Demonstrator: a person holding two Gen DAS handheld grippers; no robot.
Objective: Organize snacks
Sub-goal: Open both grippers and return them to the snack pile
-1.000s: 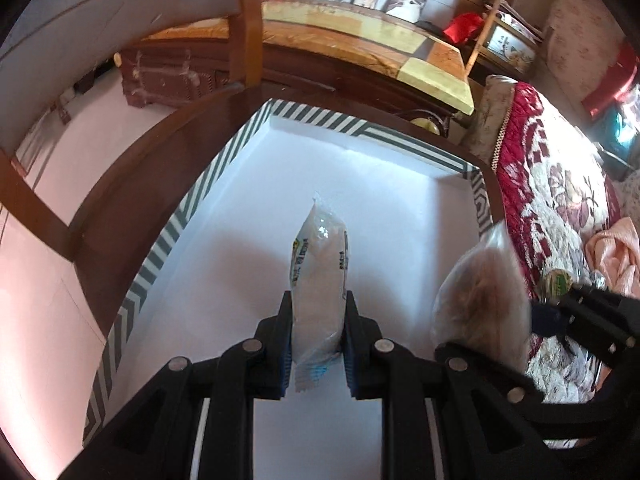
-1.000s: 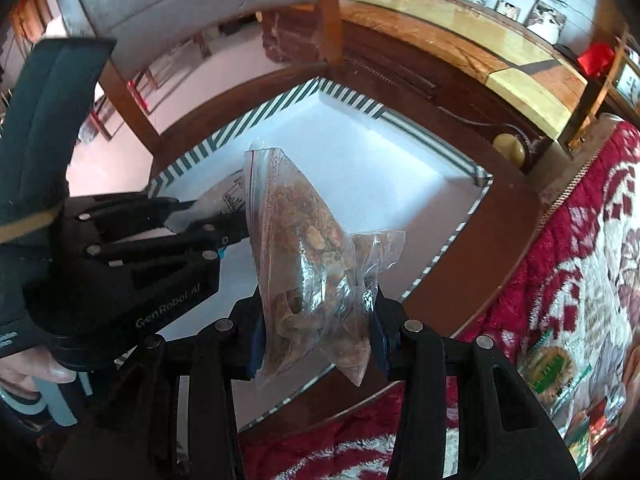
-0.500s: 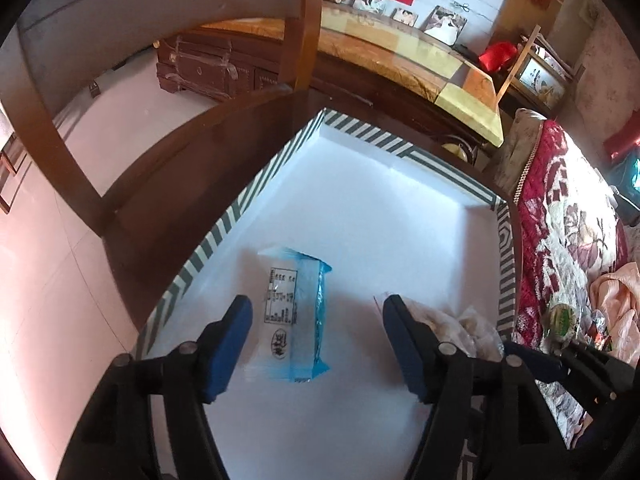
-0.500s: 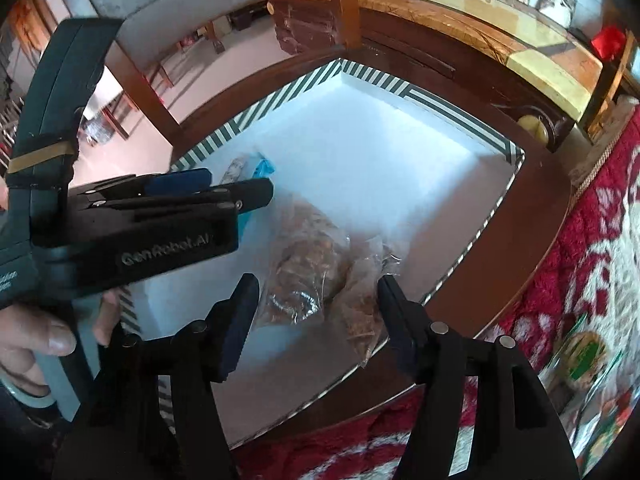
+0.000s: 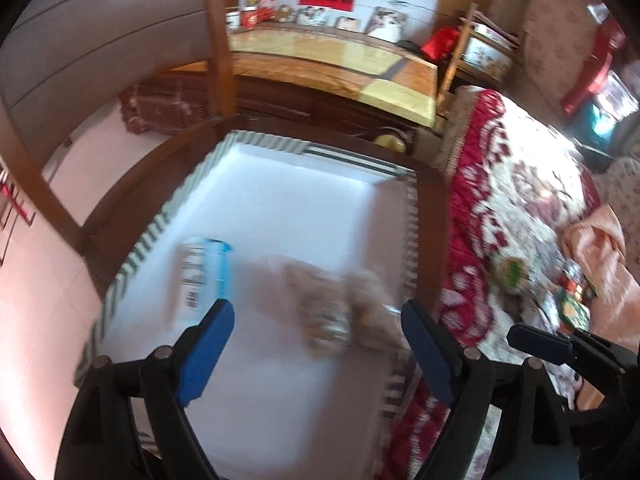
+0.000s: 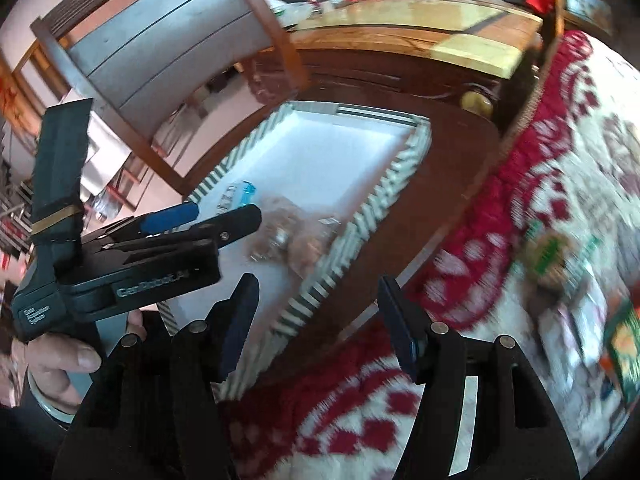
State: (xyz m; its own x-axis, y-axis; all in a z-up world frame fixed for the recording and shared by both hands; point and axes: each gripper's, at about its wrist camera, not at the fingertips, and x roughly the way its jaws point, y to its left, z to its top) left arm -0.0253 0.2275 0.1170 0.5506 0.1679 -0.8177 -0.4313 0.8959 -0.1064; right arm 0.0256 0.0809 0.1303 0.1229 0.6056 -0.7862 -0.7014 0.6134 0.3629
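Both sets of jaws stood wide apart and empty. The left gripper (image 5: 318, 326) had just been opening, with nothing between its blue pads; a second earlier it pinched a pale packet upright. The right gripper (image 6: 316, 320) had likewise let go of a clear bag of brown snacks.

Both snacks now lay flat inside the white tray (image 5: 304, 200): the blue-edged packet (image 5: 204, 276) near the left wall, and the crinkled clear bag (image 5: 332, 304) just beside it, toward the right wall. That likely finished this pair.

The tray was shallow and rectangular, with a smooth white floor and striped rim, resting on dark wood. More wrapped snacks (image 6: 548, 256) waited, blurred, on the red-and-cream floral bed cover (image 6: 560, 152).
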